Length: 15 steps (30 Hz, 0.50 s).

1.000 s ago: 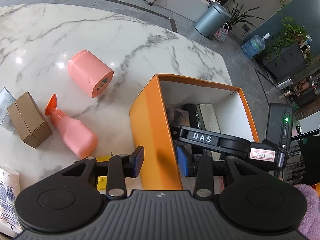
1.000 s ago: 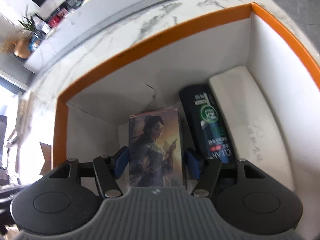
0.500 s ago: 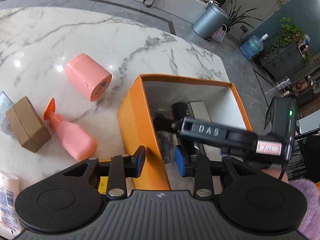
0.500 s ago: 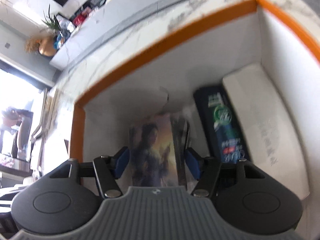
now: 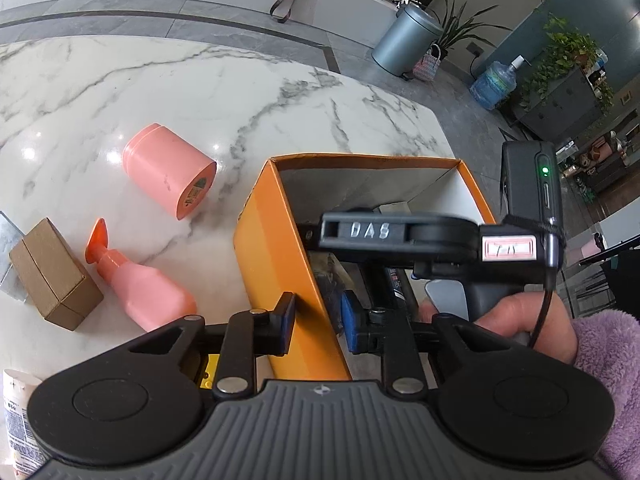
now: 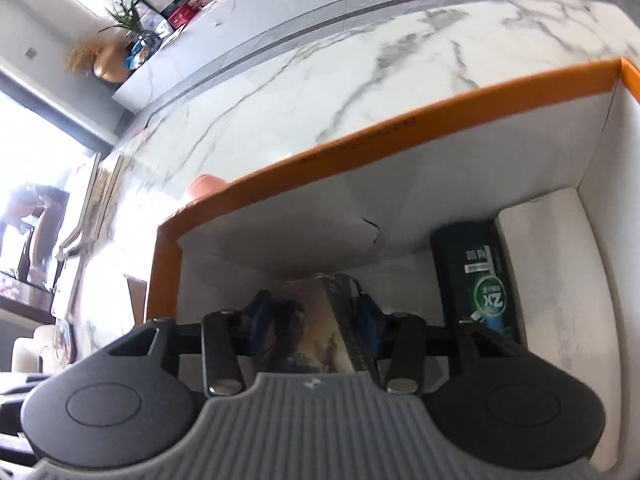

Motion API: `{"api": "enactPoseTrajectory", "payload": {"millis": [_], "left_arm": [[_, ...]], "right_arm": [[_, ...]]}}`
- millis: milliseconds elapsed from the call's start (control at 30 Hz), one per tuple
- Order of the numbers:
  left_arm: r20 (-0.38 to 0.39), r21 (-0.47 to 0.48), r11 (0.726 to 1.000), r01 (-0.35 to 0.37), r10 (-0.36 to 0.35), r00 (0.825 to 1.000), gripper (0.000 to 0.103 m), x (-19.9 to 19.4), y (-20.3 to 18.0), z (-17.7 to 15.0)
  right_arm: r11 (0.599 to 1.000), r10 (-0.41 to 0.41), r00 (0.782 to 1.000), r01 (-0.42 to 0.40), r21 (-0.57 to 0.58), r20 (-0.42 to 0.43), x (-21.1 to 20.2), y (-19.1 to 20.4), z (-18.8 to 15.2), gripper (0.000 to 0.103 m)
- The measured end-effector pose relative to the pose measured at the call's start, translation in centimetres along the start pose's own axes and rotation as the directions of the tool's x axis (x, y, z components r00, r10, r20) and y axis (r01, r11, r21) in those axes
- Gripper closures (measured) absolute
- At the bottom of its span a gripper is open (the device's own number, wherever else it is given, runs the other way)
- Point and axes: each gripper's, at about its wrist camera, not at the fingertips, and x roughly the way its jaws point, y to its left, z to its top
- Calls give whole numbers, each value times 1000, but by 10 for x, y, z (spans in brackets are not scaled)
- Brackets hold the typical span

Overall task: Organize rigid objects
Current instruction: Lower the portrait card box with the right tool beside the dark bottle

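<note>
On the marble table [image 5: 280, 92], the left side lies open and bare out to its far curved edge. Nearer the camera, five loose things lie there: at the far left a grey flat piece [image 5: 9, 236], cut by the frame edge, touching one brown cardboard box [image 5: 54, 274]; just beside it one pink spray bottle [image 5: 140, 284] on its side, orange nozzle pointing away; beyond that one pink cylinder [image 5: 170, 174], also on its side; and at the bottom left corner one white labelled bottle [image 5: 18, 420], partly hidden.

The left gripper [image 5: 318, 322] straddles the near left wall of the orange box [image 5: 272, 264], one blue pad outside and one inside; whether the pads press the wall I cannot tell. A small yellow thing [image 5: 208, 368] shows just under its left finger.

Inside the orange box [image 6: 400, 128] the white walls stand close on three sides. The right gripper [image 6: 314, 322] reaches into the left half, its jaws set either side of an illustrated box [image 6: 316, 332]; contact is not clear, so clamped or loose I cannot tell. Bare floor lies to the left of that box, up to the wall. To its right lies one dark green bottle [image 6: 476, 276], and touching it, against the right wall, one white block [image 6: 556, 280].
</note>
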Motion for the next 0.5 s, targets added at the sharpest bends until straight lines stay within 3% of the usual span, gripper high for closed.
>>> {"api": "enactPoseTrajectory", "payload": {"millis": [67,200,300,433,500], "left_arm": [[0,1,1000,2,-2,1000,75,0,0,0],[-1,-13,1000,15,-15,1000,77,-2,2,-1],[6,-6,1000,20,-20,1000,77,-3,2,-3],[7,-3,1000,18,-18,1000,78,-4,3,-4],[10,-11,1000,24,-24,1000,79,-5,4,-5]], "right_arm": [[997,31,999,-32,74,13,1,-8,1,51],[995,29,999,-31,91,21,-5,-6,0,51],[999,33,999,-34,34,42,-22,6,-6,50],[996,-33,999,34,-81,18,-33,19,-23,49],[989,-78,997,79,-126,12,-33,20,-32,43]]}}
